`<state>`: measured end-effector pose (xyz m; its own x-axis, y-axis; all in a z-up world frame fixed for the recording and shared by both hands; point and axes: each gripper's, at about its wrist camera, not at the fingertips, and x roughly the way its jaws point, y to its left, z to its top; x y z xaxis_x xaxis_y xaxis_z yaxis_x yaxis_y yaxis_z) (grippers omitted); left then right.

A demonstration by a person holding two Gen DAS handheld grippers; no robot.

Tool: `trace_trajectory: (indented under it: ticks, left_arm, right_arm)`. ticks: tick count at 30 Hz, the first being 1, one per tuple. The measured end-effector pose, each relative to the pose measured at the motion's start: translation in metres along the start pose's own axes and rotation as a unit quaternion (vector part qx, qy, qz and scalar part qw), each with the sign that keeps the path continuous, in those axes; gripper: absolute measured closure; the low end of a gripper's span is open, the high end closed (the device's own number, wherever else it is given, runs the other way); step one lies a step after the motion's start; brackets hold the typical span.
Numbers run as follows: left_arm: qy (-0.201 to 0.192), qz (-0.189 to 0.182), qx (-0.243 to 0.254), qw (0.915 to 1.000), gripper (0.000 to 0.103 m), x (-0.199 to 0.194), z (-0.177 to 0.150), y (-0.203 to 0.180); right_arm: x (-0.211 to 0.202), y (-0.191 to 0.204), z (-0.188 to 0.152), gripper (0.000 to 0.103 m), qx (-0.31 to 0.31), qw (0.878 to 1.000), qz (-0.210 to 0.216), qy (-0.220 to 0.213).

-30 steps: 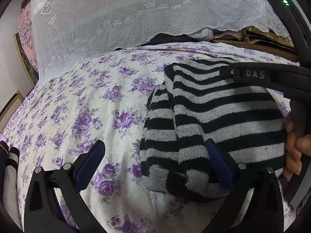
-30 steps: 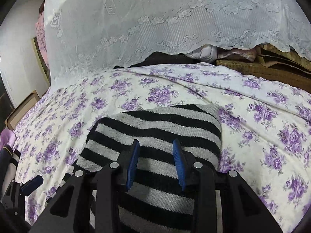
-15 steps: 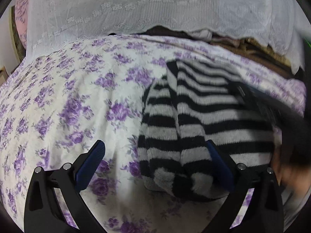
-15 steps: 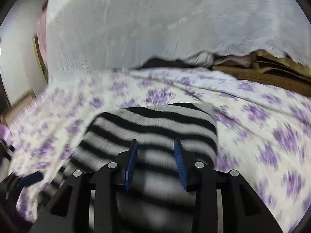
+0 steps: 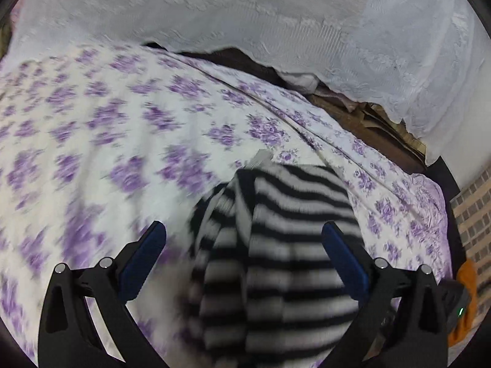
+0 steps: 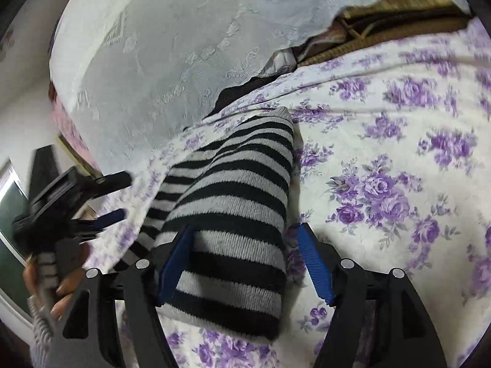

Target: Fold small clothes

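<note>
Bedding: white sheet printed with purple roses [image 6: 383, 159], covering the whole working surface; blurred by motion in the left wrist view [image 5: 101, 141].

Backdrop: white embroidered lace cloth [image 5: 276, 21], hanging behind the sheet [image 6: 159, 46]; dark and brown fabrics show beneath its scalloped hem.

Item 1: small black-and-grey striped knit garment [image 6: 236, 202], lying folded on the sheet, its narrow far end pointing toward the lace cloth. In the left wrist view it [image 5: 276, 251] lies between the 2 fingers, with a lengthwise fold running down it.

Item 2: right gripper [image 6: 245, 263], black frame, 2 blue pads, jaws spread open. The left pad rests against the garment's near end; the right pad [image 6: 313, 263] stands just beside the garment's edge, over the sheet.

Item 3: left gripper [image 5: 245, 254], black frame, 2 blue pads, jaws wide open. The right pad lies over the garment; the left pad [image 5: 141, 263] is over the sheet. In the right wrist view it [image 6: 113, 199] appears to the garment's left, blurred, held in a person's hand [image 6: 58, 291].
</note>
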<state>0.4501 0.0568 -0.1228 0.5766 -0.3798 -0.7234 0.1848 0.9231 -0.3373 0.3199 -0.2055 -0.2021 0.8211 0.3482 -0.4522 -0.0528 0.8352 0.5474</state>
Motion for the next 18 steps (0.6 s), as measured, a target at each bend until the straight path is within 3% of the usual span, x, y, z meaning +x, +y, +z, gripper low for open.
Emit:
trace_trajectory:
  ticks: [2, 4, 6, 7, 9, 12, 16, 18]
  left_arm:
    - [0.016, -0.006, -0.004, 0.9998, 0.006, 0.018, 0.011, 0.000]
    - [0.036, -0.017, -0.009, 0.9992, 0.025, 0.033, 0.016, 0.001]
    - [0.063, -0.029, -0.010, 0.9975, 0.062, 0.049, 0.018, 0.003]
    - [0.072, -0.027, -0.005, 0.9971, 0.068, 0.055, 0.016, 0.002]
    - [0.067, -0.013, 0.011, 0.9976, 0.072, 0.060, 0.015, -0.002]
    - [0.043, -0.025, 0.014, 0.9987, 0.088, 0.051, 0.018, 0.000]
    - [0.003, -0.021, 0.015, 0.9997, 0.088, 0.032, 0.019, 0.002]
    - [0.005, 0.007, 0.023, 0.9997, 0.087, 0.040, 0.014, 0.003]
  right_arm:
    - [0.002, 0.001, 0.000, 0.033, -0.001, 1.000, 0.003, 0.000]
    - [0.003, 0.001, 0.000, 0.033, -0.001, 1.000, 0.006, 0.001]
    - [0.006, -0.001, 0.001, 0.033, 0.004, 1.000, 0.012, 0.003]
    - [0.007, -0.001, 0.002, 0.033, 0.006, 1.000, 0.013, 0.002]
    - [0.006, -0.002, 0.003, 0.033, 0.005, 1.000, 0.014, 0.004]
    - [0.008, -0.001, 0.004, 0.033, 0.002, 1.000, 0.012, 0.003]
    - [0.007, 0.000, 0.004, 0.033, -0.003, 1.000, 0.011, 0.001]
    - [0.009, 0.002, 0.004, 0.033, -0.009, 1.000, 0.009, 0.003]
